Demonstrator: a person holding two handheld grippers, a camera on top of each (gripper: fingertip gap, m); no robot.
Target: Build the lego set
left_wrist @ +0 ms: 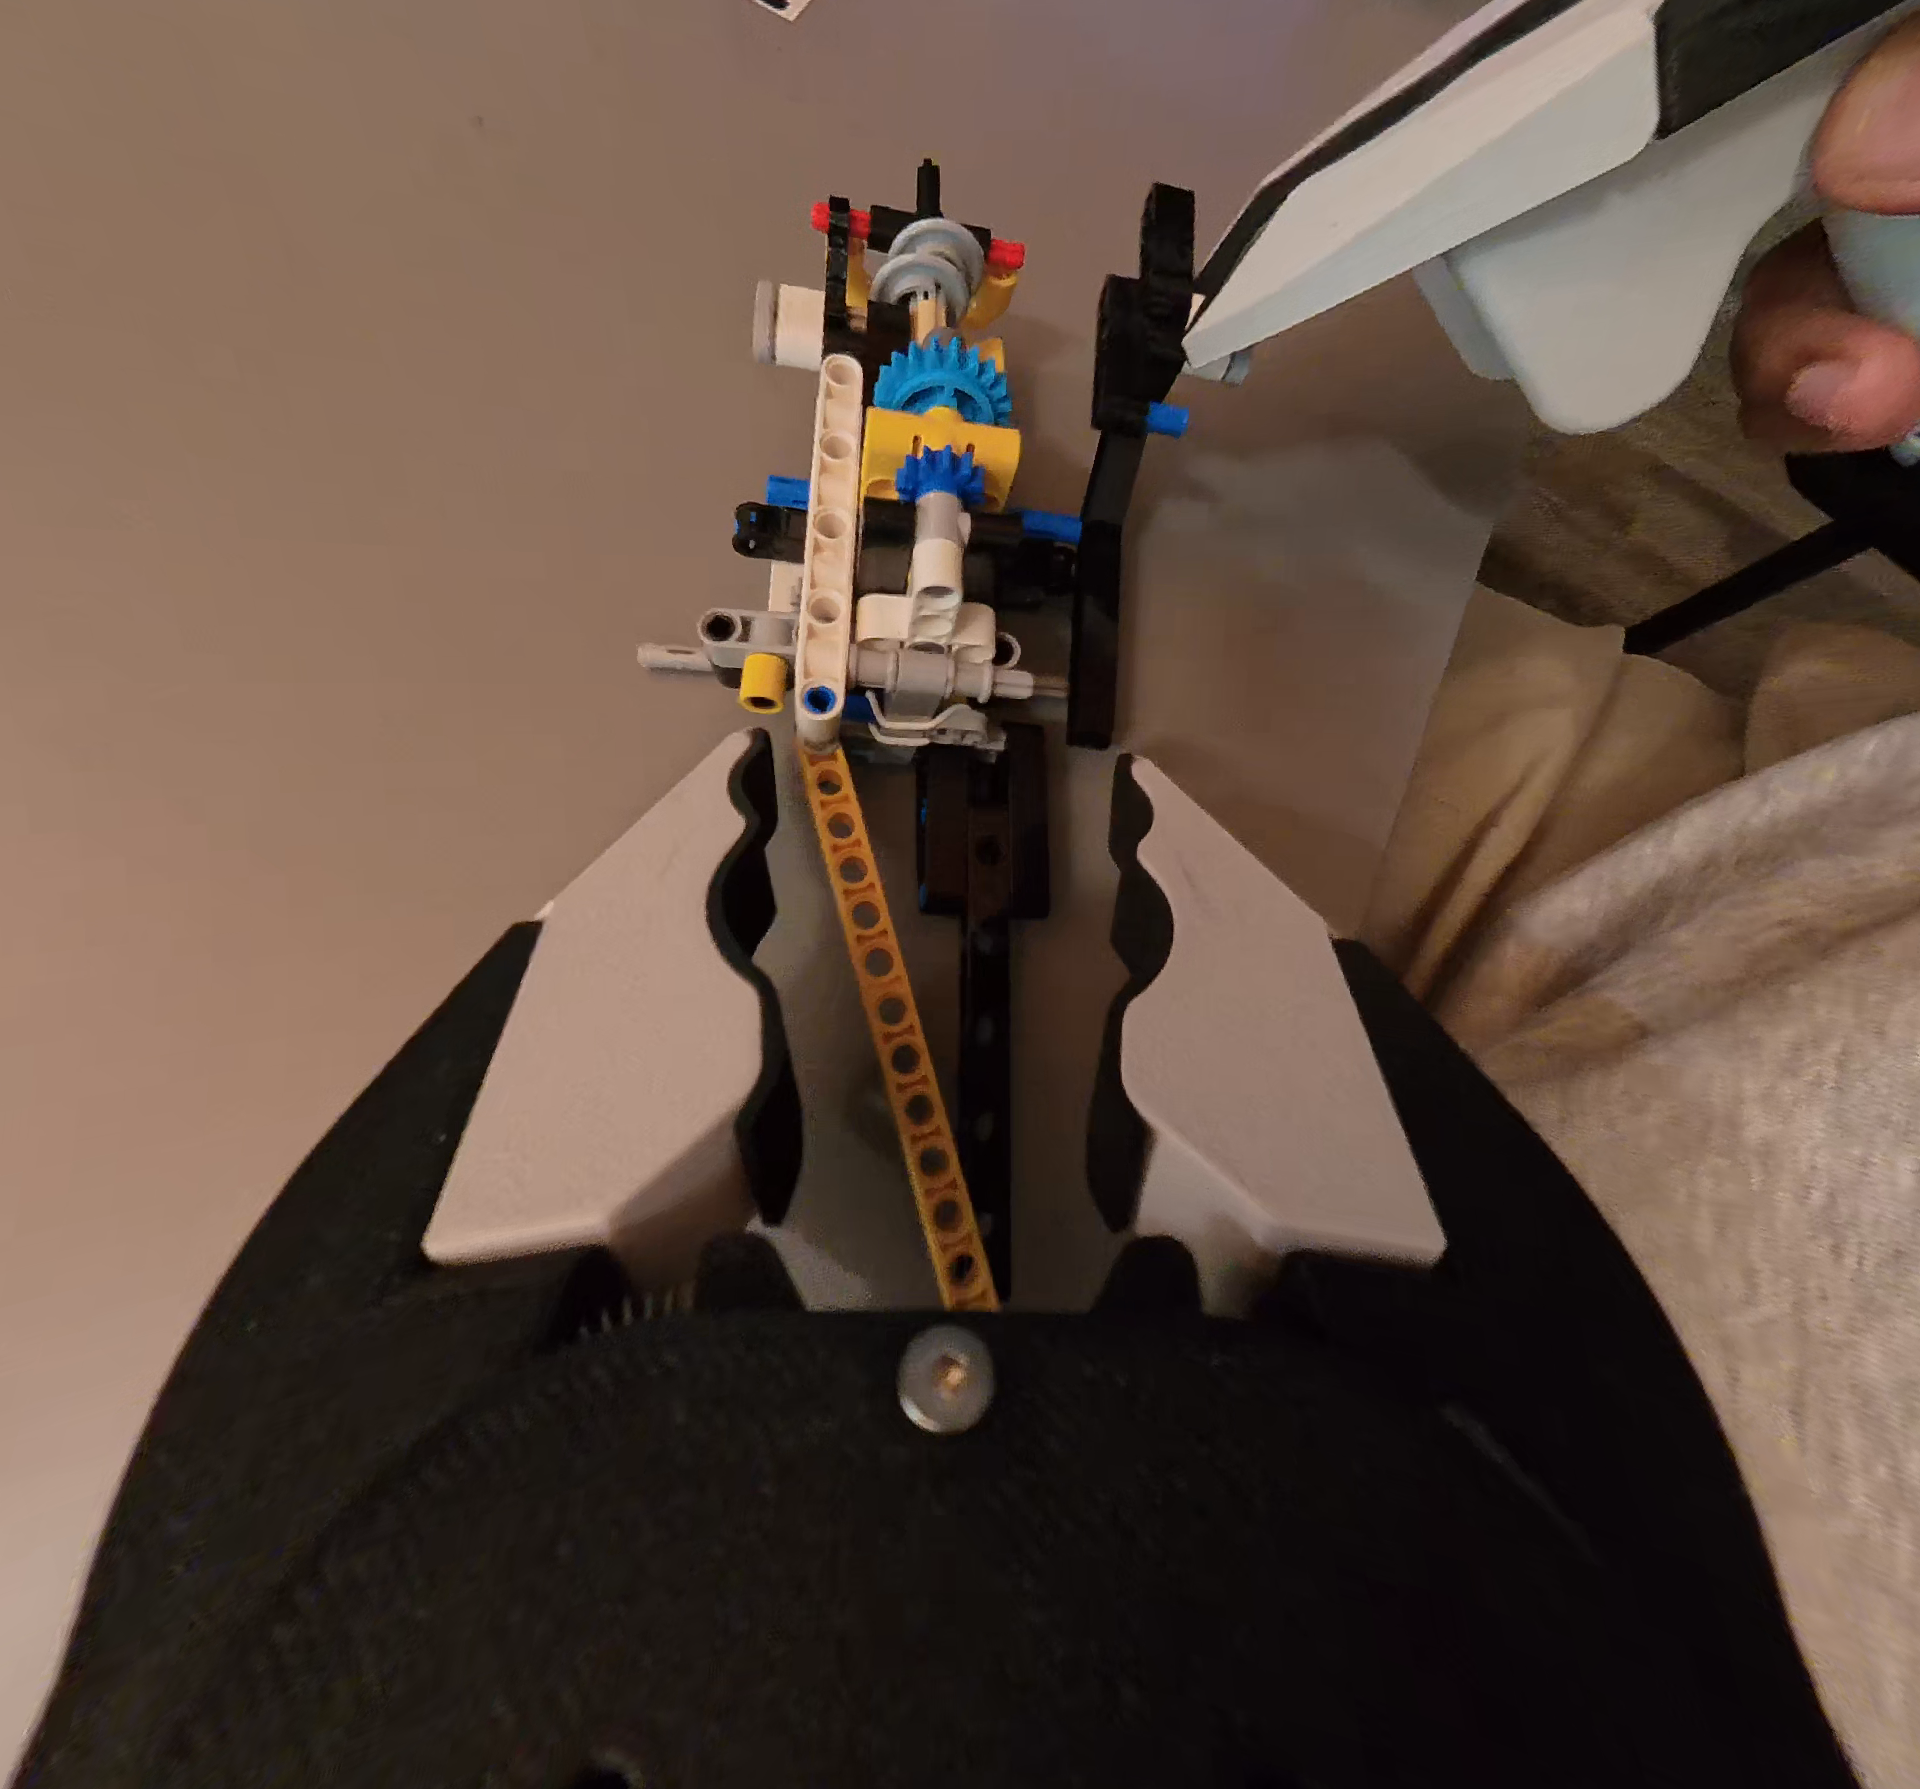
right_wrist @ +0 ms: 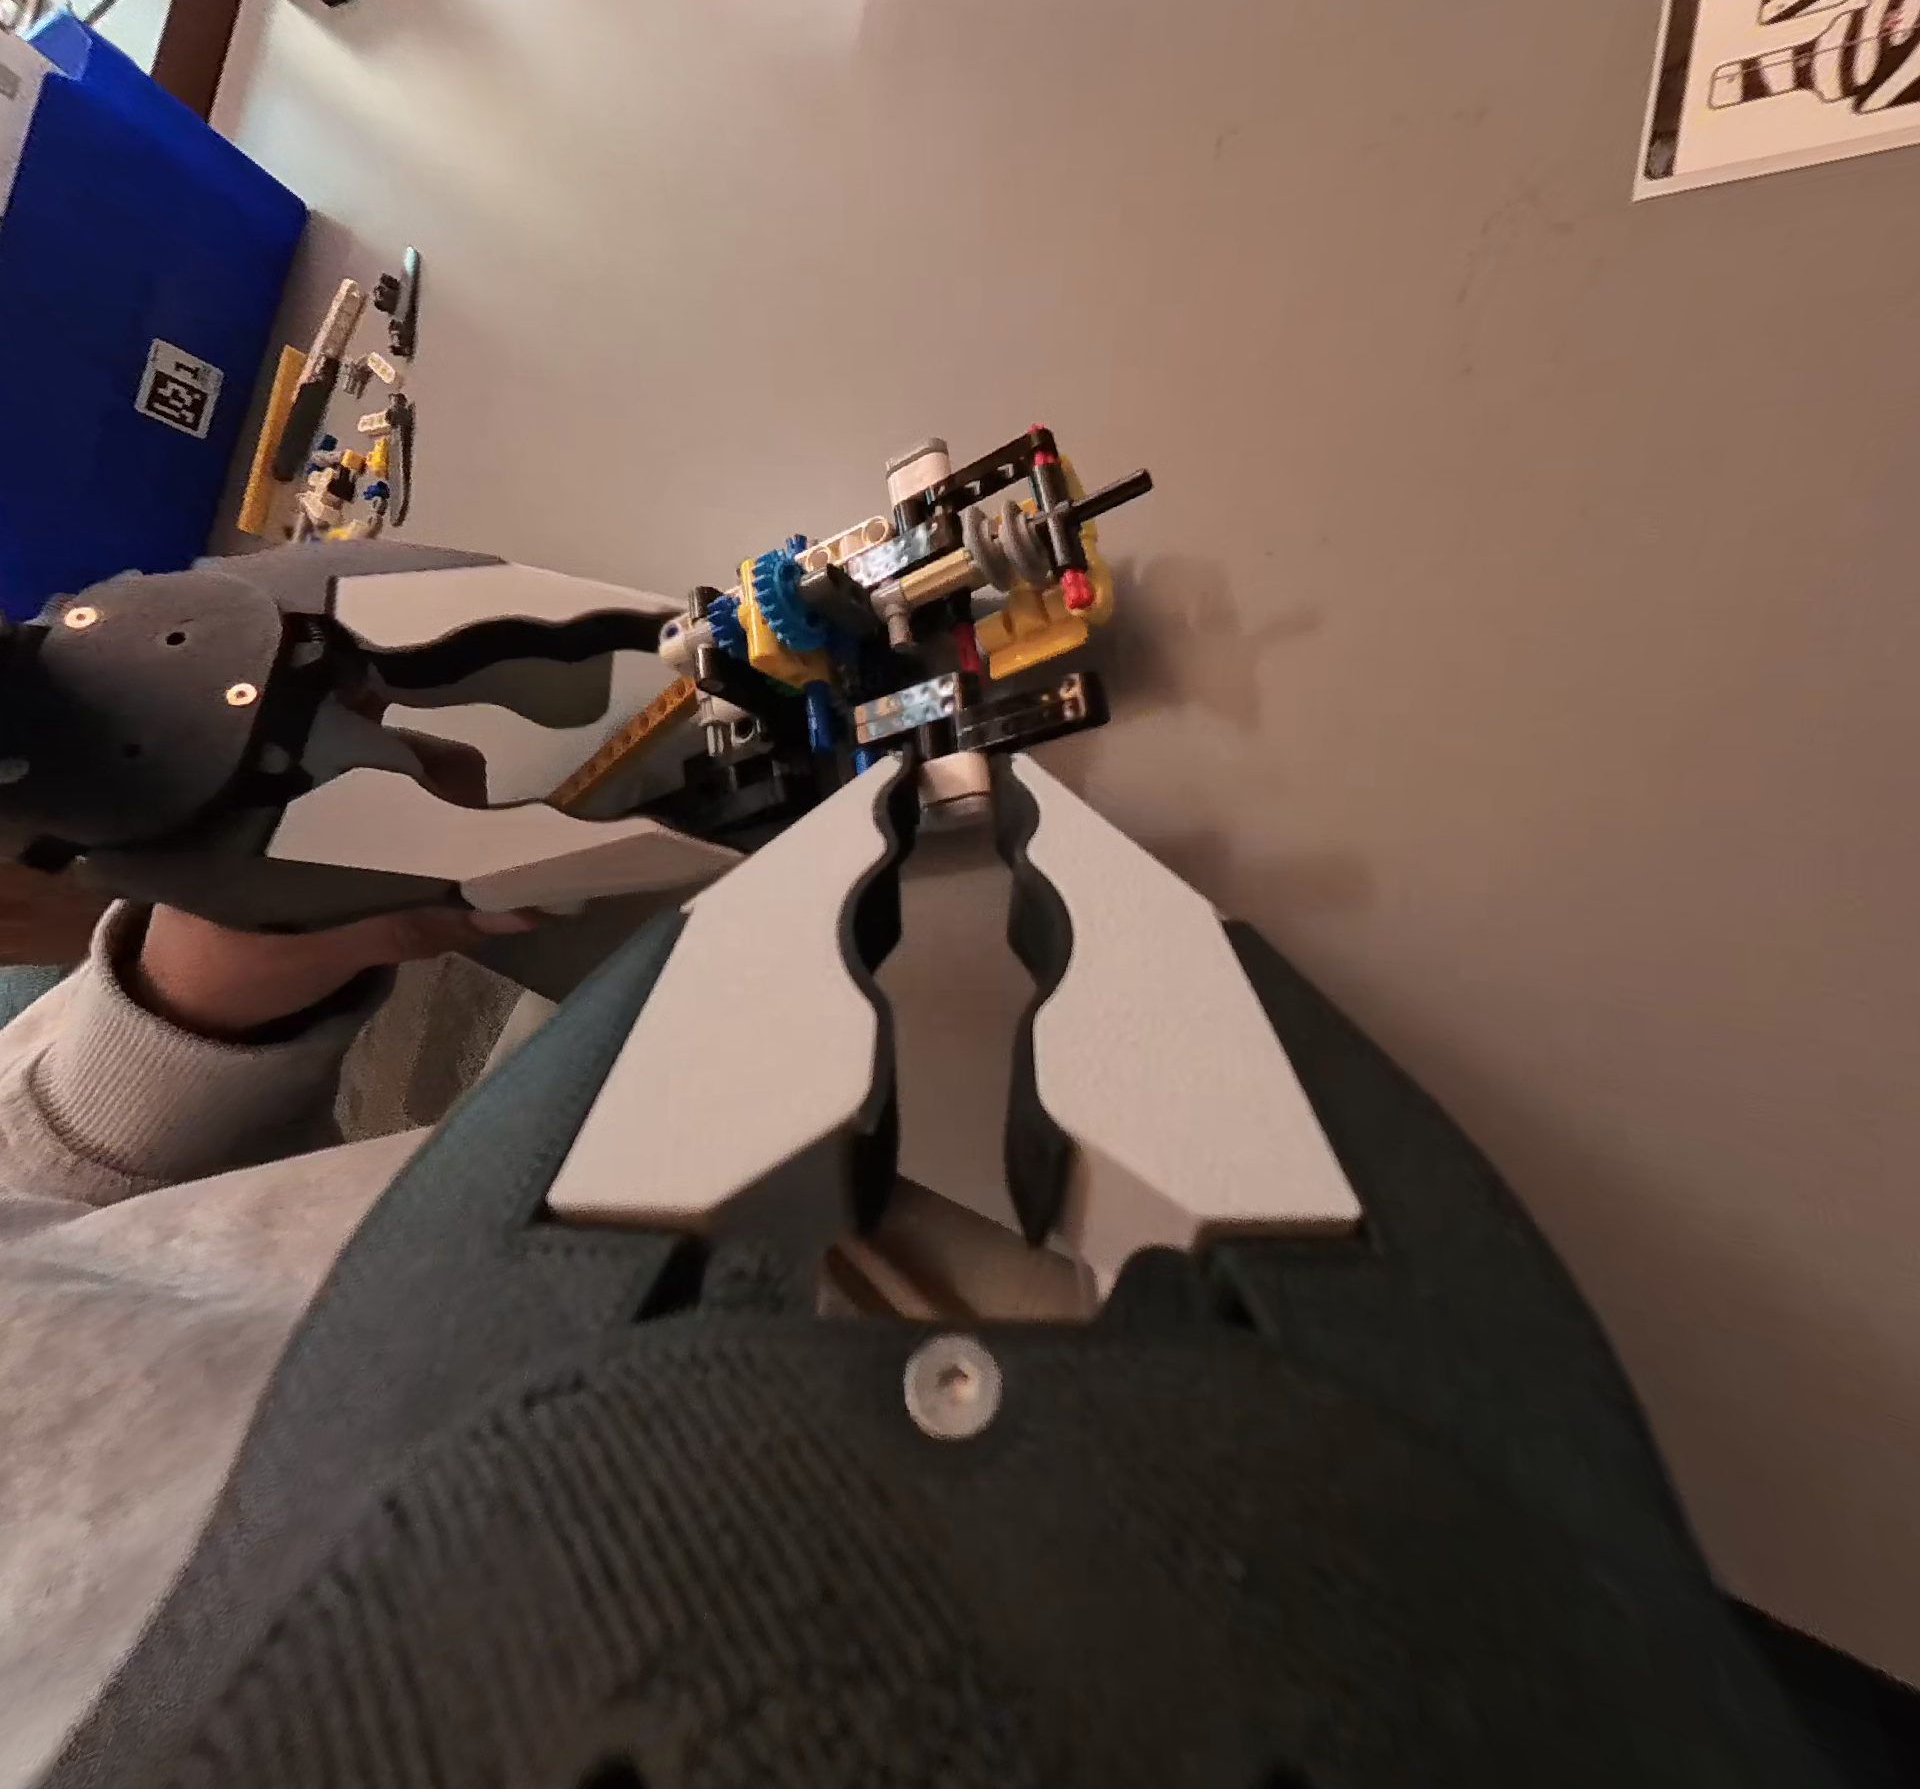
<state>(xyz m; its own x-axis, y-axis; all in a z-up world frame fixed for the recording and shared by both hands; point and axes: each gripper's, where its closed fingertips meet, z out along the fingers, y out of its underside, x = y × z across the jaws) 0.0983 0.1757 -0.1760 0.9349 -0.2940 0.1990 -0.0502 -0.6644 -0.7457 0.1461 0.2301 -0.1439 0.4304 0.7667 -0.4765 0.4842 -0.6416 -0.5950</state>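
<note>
lego model (left_wrist: 914,492) sits mid-table (left_wrist: 312,492), well off far edge. left gripper (left_wrist: 940,752) spread wide, fingers either side of model's near end, yellow beam (left_wrist: 894,1022) and black beam (left_wrist: 987,960) running back between them, not pinched. right gripper (right_wrist: 951,783) pinching white-grey cylinder (right_wrist: 954,778) on model's side, tips against black beam there. loose parts (right_wrist: 343,430) beside blue bin (right_wrist: 114,316) at far edge. printed sheet (right_wrist: 1787,25) lies flat toward far side.
</note>
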